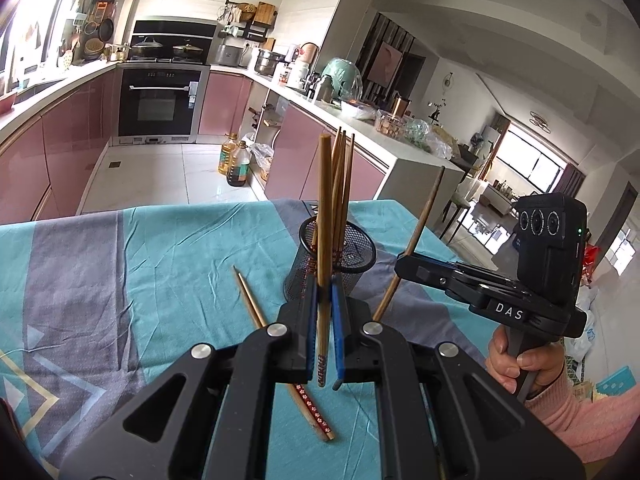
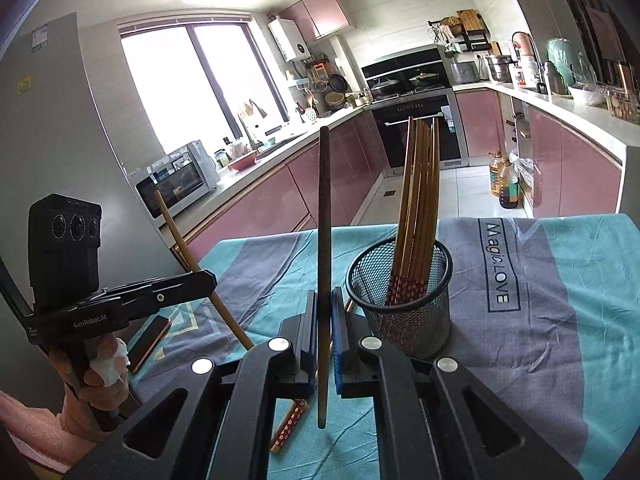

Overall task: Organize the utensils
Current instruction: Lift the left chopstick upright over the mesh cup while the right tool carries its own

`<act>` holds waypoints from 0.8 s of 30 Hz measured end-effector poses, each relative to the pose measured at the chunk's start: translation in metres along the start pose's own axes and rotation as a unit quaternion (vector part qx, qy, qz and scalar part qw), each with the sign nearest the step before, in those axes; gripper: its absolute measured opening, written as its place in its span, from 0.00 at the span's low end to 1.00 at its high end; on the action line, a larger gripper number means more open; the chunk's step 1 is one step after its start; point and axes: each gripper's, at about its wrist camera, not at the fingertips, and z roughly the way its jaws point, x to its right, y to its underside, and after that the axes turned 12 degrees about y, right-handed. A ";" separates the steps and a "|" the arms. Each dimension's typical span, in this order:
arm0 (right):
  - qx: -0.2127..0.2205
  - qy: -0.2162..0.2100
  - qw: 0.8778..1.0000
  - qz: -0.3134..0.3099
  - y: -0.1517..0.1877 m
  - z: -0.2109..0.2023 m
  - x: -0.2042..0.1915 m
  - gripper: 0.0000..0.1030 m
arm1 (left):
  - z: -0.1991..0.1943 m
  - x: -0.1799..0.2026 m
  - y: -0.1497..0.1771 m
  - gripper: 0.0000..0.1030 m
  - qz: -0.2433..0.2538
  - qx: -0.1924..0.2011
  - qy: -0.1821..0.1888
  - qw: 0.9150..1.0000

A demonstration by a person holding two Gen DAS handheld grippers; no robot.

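My left gripper (image 1: 325, 285) is shut on a wooden chopstick (image 1: 325, 208) that stands nearly upright, its patterned end hanging below the pads. Just beyond it is a black mesh cup (image 1: 352, 252) with several chopsticks inside. One more chopstick (image 1: 280, 352) lies on the cloth under the left gripper. My right gripper (image 2: 324, 298) is shut on a darker chopstick (image 2: 323, 220), also upright, to the left of the mesh cup (image 2: 404, 312). Each view shows the other gripper (image 1: 405, 266) (image 2: 209, 278) from the side with its tilted chopstick.
A blue and grey cloth (image 2: 580, 280) covers the table, whose far edge drops to the kitchen floor. A phone (image 2: 149, 340) lies on the cloth at the left. Oil bottles (image 1: 236, 160) stand on the floor beyond. Pink cabinets and crowded counters ring the room.
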 end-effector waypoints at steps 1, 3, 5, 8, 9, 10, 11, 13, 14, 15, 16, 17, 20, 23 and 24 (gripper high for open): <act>0.002 0.000 1.000 0.000 -0.001 0.000 0.000 0.05 | 0.000 0.000 0.000 0.07 0.000 0.000 0.001 1.000; 0.004 0.000 1.000 -0.001 -0.003 -0.002 0.000 0.05 | 0.002 0.001 -0.001 0.07 0.001 0.000 0.001 1.000; 0.005 0.000 1.000 -0.002 -0.004 -0.002 0.000 0.05 | 0.002 0.002 -0.002 0.07 0.002 0.000 0.001 1.000; 0.007 0.000 1.000 -0.002 -0.005 -0.002 0.000 0.05 | 0.004 0.003 -0.004 0.07 0.004 -0.001 0.001 1.000; 0.008 0.001 1.000 -0.003 -0.005 -0.002 0.000 0.05 | 0.005 0.003 -0.004 0.07 0.004 -0.001 0.001 1.000; 0.009 0.001 1.000 -0.004 -0.006 -0.002 0.000 0.05 | 0.005 0.004 -0.005 0.07 0.004 -0.001 0.001 1.000; 0.009 0.001 1.000 -0.004 -0.007 -0.003 0.000 0.05 | 0.006 0.004 -0.006 0.07 0.005 -0.001 0.001 1.000; 0.011 0.002 1.000 -0.006 -0.008 -0.003 0.000 0.05 | 0.005 0.006 -0.007 0.07 0.007 0.001 0.002 1.000; 0.012 0.002 1.000 -0.006 -0.009 -0.003 0.000 0.05 | 0.006 0.007 -0.008 0.07 0.008 0.001 0.002 1.000; 0.012 0.001 1.000 -0.006 -0.010 -0.003 0.000 0.05 | 0.006 0.008 -0.008 0.07 0.010 0.002 0.002 1.000; 0.013 0.002 1.000 -0.007 -0.010 -0.003 0.000 0.05 | 0.006 0.010 -0.009 0.07 0.011 0.002 0.002 1.000; 0.014 0.002 1.000 -0.007 -0.011 -0.004 0.000 0.05 | 0.007 0.010 -0.010 0.07 0.012 0.002 0.002 1.000; 0.015 0.003 1.000 -0.008 -0.012 -0.005 0.000 0.05 | 0.009 0.012 -0.013 0.07 0.015 0.001 0.003 1.000; 0.016 0.004 1.000 -0.008 -0.012 -0.005 0.000 0.05 | 0.011 0.014 -0.014 0.07 0.018 0.001 0.004 1.000; 0.016 0.004 1.000 -0.008 -0.012 -0.005 0.001 0.05 | 0.012 0.015 -0.014 0.07 0.019 0.000 0.004 1.000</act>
